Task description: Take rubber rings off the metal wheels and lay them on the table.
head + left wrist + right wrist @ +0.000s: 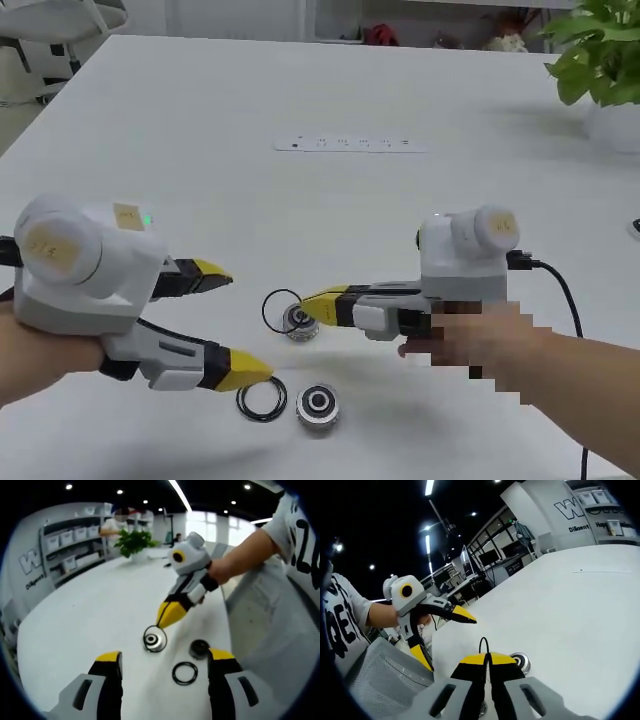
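Right gripper (312,300) jaws are pressing together on the edge of a black rubber ring (264,308). In the right gripper view the ring is sticking up as a thin loop from between the yellow tips. The ring is hanging at the nearer-to-tips metal wheel (298,320), looping up off its left side; can't tell if it's still seated anywhere on the rim. That wheel is sitting on the white table (200,130) just under the tips.

Left gripper (235,320) jaws are standing wide apart, gripping nothing, tips hovering just left of both wheels.

Second wheel (318,405) is lying closer to the person. A loose ring (262,400) is lying flat on the table just beside its left side.

Farther out, a white power strip (350,144) is lying mid-table. A potted plant (600,55) is sitting at the far right corner. A black cable (562,290) is trailing from the right gripper's body.
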`<move>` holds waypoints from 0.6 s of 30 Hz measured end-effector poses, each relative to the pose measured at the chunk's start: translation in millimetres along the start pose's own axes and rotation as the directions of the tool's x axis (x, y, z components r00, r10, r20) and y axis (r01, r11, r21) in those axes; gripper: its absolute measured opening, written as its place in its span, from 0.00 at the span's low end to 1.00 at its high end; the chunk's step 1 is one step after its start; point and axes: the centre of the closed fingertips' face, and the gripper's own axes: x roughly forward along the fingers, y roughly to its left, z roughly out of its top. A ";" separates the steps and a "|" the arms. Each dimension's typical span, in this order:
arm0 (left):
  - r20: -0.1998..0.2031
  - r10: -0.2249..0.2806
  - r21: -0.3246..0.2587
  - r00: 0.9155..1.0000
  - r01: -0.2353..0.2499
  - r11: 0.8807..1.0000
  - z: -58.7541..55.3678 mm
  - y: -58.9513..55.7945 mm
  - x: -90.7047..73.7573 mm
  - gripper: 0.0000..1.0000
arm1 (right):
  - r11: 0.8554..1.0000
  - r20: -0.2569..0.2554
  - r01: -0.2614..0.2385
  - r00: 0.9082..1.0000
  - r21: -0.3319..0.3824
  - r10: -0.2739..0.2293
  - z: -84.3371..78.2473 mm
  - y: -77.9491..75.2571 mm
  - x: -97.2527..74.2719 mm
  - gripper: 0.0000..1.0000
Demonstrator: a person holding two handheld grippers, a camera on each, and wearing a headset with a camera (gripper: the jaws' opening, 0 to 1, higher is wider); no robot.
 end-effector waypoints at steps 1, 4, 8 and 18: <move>0.000 0.000 0.000 1.000 0.000 1.000 0.0 -0.5 -0.8 0.71 | 1.000 -0.001 -0.001 1.000 0.000 0.001 0.0 0.9 -0.2 0.00; -0.001 0.000 0.004 1.000 0.000 1.000 -0.2 -1.2 -2.6 0.71 | 1.000 -0.004 -0.004 1.000 -0.001 0.004 -0.3 2.4 -0.7 0.00; -0.003 0.002 0.007 1.000 -0.002 1.000 -1.6 -1.8 -5.5 0.72 | 1.000 -0.009 -0.007 1.000 -0.003 0.007 -1.1 4.4 -1.2 0.00; -0.011 0.001 0.006 1.000 0.000 1.000 -6.9 -4.2 -12.5 0.73 | 1.000 -0.022 -0.021 1.000 -0.003 0.021 -4.5 11.6 -0.9 0.00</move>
